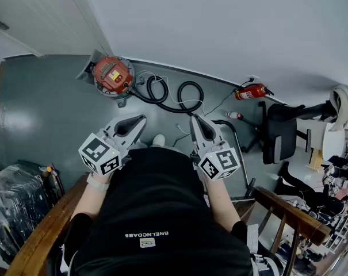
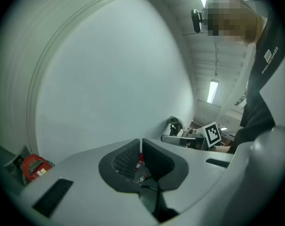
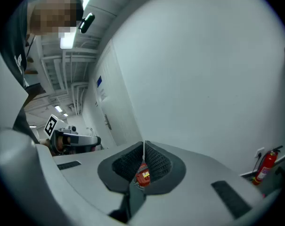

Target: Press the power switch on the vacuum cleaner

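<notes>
The vacuum cleaner (image 1: 112,75) is a round red canister on the grey floor by the white wall, with a black hose (image 1: 168,94) coiled to its right. Both grippers are held in the air well short of it. My left gripper (image 1: 141,120) is shut with nothing in it; in the left gripper view (image 2: 141,143) its tips meet, and the vacuum cleaner (image 2: 33,166) shows low at the far left. My right gripper (image 1: 194,119) is shut and empty too (image 3: 144,145); the red vacuum cleaner (image 3: 143,176) shows through the gap below its tips.
A red fire extinguisher (image 1: 251,91) (image 3: 267,165) lies by the wall to the right. A black office chair (image 1: 280,132) stands further right. A wooden rail (image 1: 41,234) runs at my lower left, another wooden rail (image 1: 289,209) at my lower right, with bags and clutter behind them.
</notes>
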